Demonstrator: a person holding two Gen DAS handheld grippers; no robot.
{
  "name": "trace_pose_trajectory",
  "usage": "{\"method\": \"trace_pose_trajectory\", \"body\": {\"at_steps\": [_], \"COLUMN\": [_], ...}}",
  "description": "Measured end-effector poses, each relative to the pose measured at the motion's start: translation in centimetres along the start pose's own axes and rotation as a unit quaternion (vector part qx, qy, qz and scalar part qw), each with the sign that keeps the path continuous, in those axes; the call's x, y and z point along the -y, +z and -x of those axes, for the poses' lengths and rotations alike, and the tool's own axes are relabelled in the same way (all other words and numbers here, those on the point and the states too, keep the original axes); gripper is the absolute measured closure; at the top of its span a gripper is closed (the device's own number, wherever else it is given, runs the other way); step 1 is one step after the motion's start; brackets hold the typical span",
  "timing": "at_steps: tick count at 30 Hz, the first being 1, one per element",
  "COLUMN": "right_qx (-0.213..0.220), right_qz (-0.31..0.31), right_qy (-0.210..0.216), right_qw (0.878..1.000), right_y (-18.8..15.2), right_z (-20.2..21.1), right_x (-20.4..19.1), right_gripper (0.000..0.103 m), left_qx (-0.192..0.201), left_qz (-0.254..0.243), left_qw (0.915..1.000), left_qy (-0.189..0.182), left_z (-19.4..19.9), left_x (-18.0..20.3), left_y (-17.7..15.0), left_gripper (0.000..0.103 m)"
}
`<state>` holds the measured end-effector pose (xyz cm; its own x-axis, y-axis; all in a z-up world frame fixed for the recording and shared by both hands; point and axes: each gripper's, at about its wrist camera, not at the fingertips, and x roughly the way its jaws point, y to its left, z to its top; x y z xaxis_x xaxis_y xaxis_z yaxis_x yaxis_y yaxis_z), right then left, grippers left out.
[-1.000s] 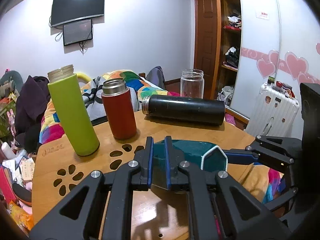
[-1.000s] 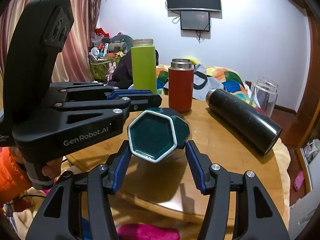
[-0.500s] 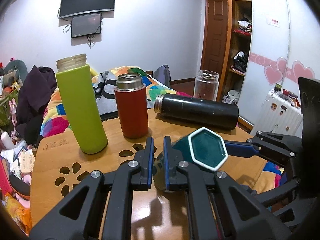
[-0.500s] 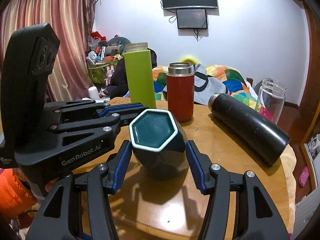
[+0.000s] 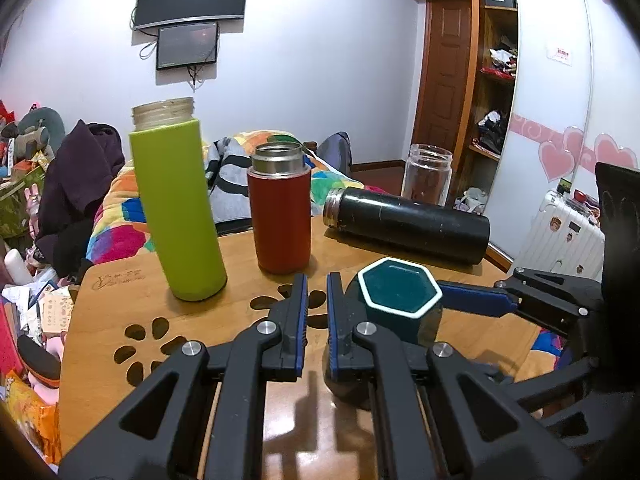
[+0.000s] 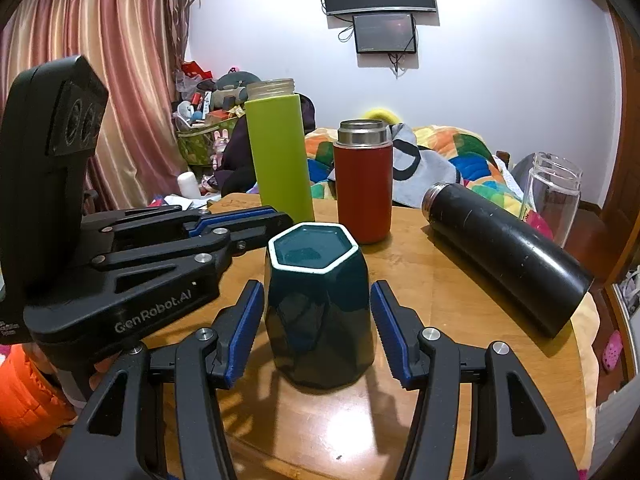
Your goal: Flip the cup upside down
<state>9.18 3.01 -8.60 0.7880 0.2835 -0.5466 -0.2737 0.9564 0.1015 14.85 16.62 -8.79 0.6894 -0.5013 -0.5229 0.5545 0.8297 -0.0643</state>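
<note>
The dark teal hexagonal cup with a white-edged hexagonal end facing up stands on the round wooden table. My right gripper is open with a finger on each side of the cup, small gaps showing. In the left wrist view the cup stands just right of my left gripper, whose jaws are nearly closed with a narrow gap and hold nothing. The right gripper's finger reaches in from the right there.
A tall green bottle and a red flask stand behind the cup. A black flask lies on its side at the right, a glass jar beyond it. Flower-shaped cutouts pierce the table's left part.
The cup went from lying sideways, lifted between both grippers, to standing on the table. My left gripper let go and sits beside it. My right gripper's fingers opened slightly.
</note>
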Motion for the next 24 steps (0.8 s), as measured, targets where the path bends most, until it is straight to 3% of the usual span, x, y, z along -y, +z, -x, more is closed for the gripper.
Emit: {"method": "trace_pose_trajectory", "body": {"at_steps": [7, 10, 16, 20, 22, 24], "right_qx": [0.018, 0.035, 0.076, 0.099, 0.111, 0.118], "right_qz": [-0.01, -0.02, -0.018, -0.018, -0.019, -0.017], "right_qy": [-0.01, -0.014, -0.036, -0.053, -0.061, -0.071], "right_qw": [1.0, 0.999, 0.996, 0.994, 0.992, 0.99], "right_y": [0.5, 0.8, 1.4, 1.7, 1.7, 1.7], "right_z": [3.3, 5.1, 9.0, 11.2, 12.1, 12.8], "right_x": [0.5, 0.7, 0.6, 0.4, 0.1, -0.3], "right_gripper": [0.05, 0.044, 0.025, 0.008, 0.0, 0.0], "left_qx": [0.01, 0.027, 0.065, 0.094, 0.111, 0.118], "left_qz": [0.021, 0.024, 0.039, 0.042, 0.041, 0.036], "left_qw": [0.9997, 0.9992, 0.9965, 0.9923, 0.9902, 0.9892], "left_qy": [0.01, 0.018, 0.035, 0.068, 0.074, 0.078], "left_z": [2.5, 4.3, 8.0, 10.4, 11.5, 12.3], "left_x": [-0.5, -0.4, 0.0, 1.0, 1.4, 1.9], "left_y": [0.0, 0.3, 0.7, 0.6, 0.4, 0.2], "left_gripper": [0.095, 0.088, 0.045, 0.003, 0.0, 0.0]}}
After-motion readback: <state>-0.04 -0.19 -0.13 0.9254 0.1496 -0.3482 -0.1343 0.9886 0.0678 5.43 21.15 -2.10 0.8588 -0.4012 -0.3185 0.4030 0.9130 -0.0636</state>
